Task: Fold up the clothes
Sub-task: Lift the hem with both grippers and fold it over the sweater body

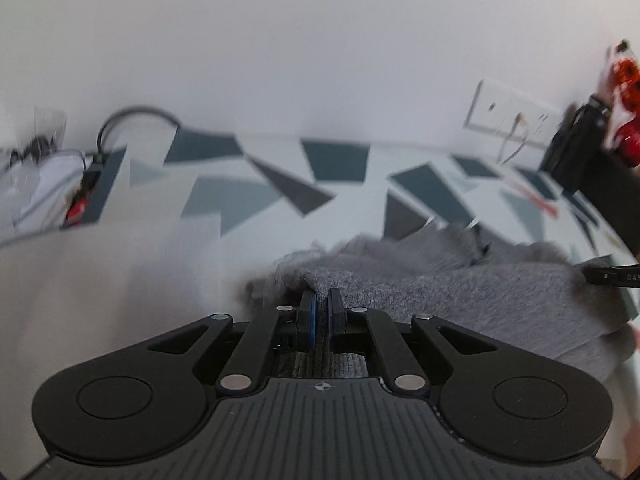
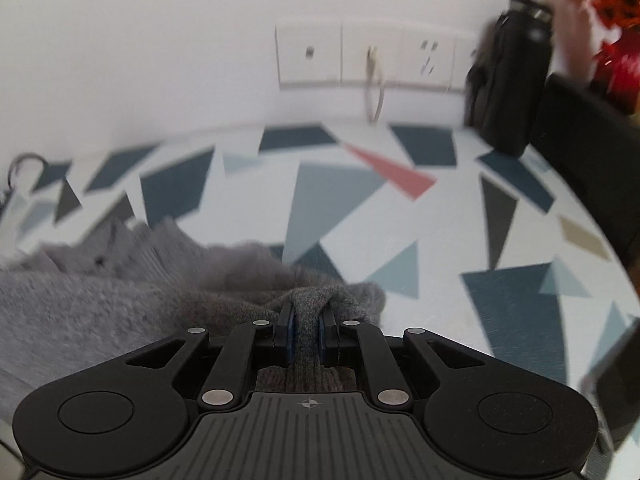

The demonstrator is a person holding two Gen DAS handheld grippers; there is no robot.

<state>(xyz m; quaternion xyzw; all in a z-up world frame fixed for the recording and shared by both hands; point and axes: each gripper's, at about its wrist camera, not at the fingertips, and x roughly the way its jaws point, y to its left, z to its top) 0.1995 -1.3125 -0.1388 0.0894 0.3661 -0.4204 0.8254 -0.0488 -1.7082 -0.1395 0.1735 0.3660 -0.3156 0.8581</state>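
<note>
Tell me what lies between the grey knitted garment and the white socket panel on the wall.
Only bare triangle-patterned tablecloth between the grey knitted garment and the white socket panel, in the right wrist view.

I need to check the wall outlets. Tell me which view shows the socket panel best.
The right wrist view: the socket panel sits near centre, facing the camera, with a pale cable hanging from it. The left wrist view shows the same panel only small, tilted and blurred near the right edge.
</note>
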